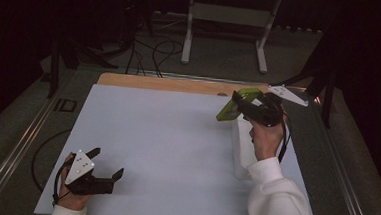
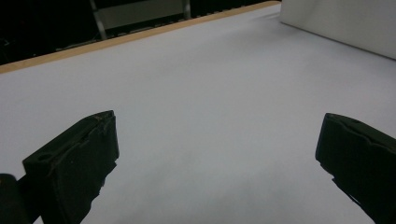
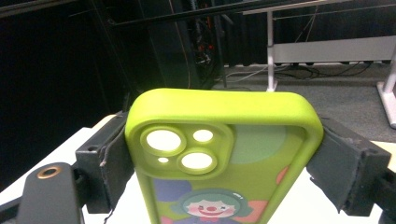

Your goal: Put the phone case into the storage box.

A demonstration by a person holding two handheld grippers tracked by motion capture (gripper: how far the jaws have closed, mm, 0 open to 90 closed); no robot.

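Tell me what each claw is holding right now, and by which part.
The right claw clamps the green phone case across its two long side edges, near the camera-cutout end. The left claw stands open, holding nothing.

1. A table (image 1: 180, 83) with a light wooden top is carrying the work area; its wood is showing as a strip along the far edge.
2. A white sheet (image 1: 176, 146) is lying flat on the table and covering nearly all of it, reaching to the near edge. The left gripper view is showing the same sheet running up to the wooden strip.
3. A white box (image 1: 242, 145) is resting directly on the sheet near its right edge, partly hidden behind a forearm; its make cannot be told.
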